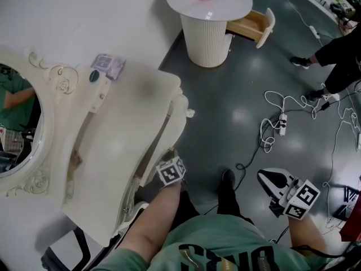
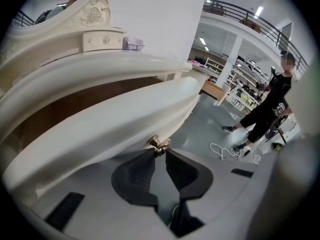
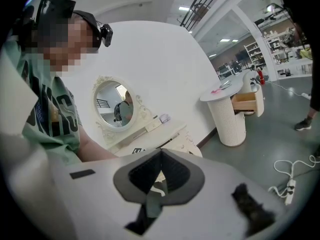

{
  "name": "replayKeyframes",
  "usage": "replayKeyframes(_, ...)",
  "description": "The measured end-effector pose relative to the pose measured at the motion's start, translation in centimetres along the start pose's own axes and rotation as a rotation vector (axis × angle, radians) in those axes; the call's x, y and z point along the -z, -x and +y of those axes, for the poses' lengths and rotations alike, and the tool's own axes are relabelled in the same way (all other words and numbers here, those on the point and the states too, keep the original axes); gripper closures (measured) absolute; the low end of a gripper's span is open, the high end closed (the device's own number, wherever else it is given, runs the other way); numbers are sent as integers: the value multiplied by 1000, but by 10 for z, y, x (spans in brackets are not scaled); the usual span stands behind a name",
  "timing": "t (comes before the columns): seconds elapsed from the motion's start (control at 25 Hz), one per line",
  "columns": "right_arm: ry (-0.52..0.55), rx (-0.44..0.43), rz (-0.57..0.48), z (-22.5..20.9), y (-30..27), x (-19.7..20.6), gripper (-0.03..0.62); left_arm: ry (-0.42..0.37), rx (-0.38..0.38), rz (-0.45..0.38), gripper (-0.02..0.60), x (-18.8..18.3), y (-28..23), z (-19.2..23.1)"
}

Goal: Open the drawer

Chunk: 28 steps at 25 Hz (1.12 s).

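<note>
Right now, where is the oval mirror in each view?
Head view: oval mirror at the left edge.
Left gripper view: mirror upper left, only partly seen.
Right gripper view: mirror left of centre.
Shared landmark: purple packet, right of the mirror.

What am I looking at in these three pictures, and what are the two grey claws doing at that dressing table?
There is no robot arm here: a person holds a two-jaw gripper in each hand. The head view comes from a camera on the person's head, looking steeply down. The other two cameras ride on the grippers and look along their jaws. The left gripper is shut on the brass knob of the drawer in the cream dressing table. The drawer stands partly open. The right gripper is shut and empty, held aside over the floor. A small packet lies on the table's raised ledge beside the oval mirror.
</note>
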State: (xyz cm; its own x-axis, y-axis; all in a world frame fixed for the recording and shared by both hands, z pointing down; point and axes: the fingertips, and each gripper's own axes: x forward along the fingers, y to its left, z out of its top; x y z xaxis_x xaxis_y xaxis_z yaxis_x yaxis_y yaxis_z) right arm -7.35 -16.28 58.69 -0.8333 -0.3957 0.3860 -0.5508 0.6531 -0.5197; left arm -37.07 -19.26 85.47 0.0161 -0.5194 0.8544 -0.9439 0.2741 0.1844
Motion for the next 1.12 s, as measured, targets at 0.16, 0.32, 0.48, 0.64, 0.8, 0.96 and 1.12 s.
replayKeyframes(0.16,2,5,-12,-1,6,1,585,0,1,-3,509,1,3,-6)
replayKeyframes(0.32,0,8,-20,-3,13,4,585,3,3,1,509,8,6,-13)
replayKeyframes(0.48,-1,12,-27,-6,19,5,585,2,6,-3,509,11,6,-18)
replayKeyframes(0.64,-1,15,-29,-9,26,7,585,9,6,9,509,21,6,-23)
replayKeyframes(0.8,0,17,-37,-10,33,6,585,11,8,6,509,21,10,-30)
replayKeyframes(0.96,-1,19,-42,-14,40,7,585,17,7,10,509,26,12,-36)
replayKeyframes(1.12,-2,24,-55,-18,47,7,585,23,7,16,509,32,13,-43)
